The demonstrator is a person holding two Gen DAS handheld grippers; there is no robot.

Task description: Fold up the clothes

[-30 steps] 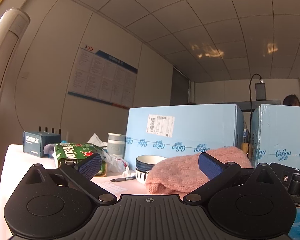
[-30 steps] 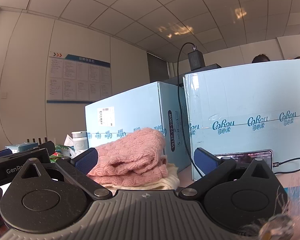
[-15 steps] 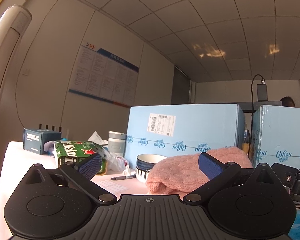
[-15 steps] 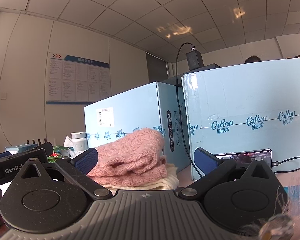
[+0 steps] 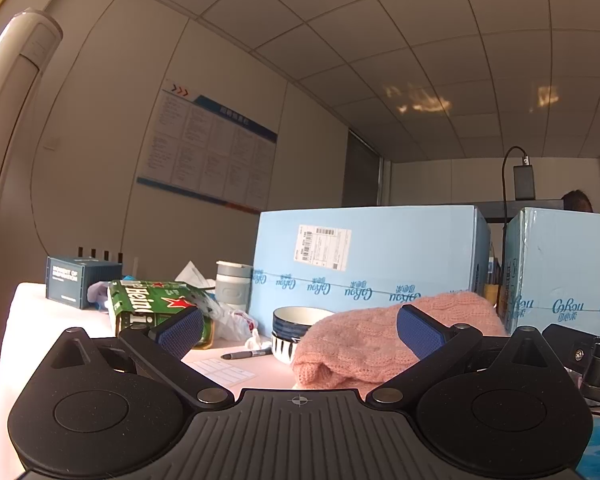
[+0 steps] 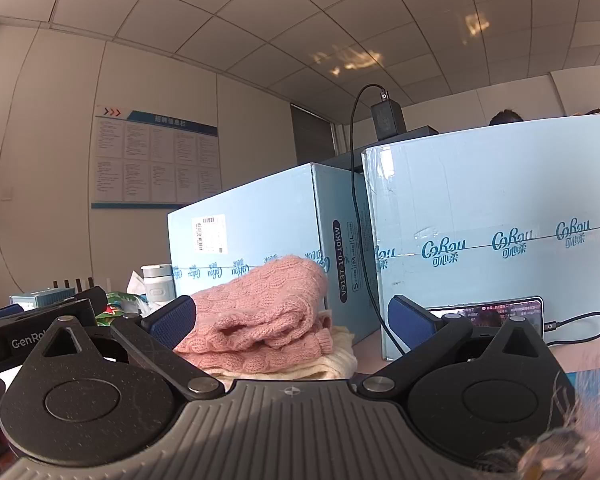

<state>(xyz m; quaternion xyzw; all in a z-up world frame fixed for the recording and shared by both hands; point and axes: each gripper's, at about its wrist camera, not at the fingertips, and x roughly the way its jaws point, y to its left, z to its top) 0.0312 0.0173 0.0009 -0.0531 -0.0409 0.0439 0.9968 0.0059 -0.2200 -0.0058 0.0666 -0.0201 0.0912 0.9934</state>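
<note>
A folded pink knit sweater (image 5: 364, 340) lies on the table ahead of my left gripper (image 5: 298, 326), which is open and empty, apart from the cloth. In the right wrist view the same pink sweater (image 6: 264, 312) rests on a folded cream knit garment (image 6: 332, 364). My right gripper (image 6: 292, 320) is open and empty, short of the stack. The left gripper's body shows at the left edge of the right wrist view (image 6: 40, 328).
Two light blue cardboard boxes (image 5: 380, 256) (image 6: 500, 216) stand behind the clothes. A striped bowl (image 5: 296, 328), a pen (image 5: 246, 354), a green beer carton (image 5: 152, 308), a grey cup (image 5: 233, 286) and a dark blue box (image 5: 76, 280) are at left. A charging phone (image 6: 488, 312) leans on the right box.
Both views tilt slightly upward; the grippers stay open and the clothes have not moved.
</note>
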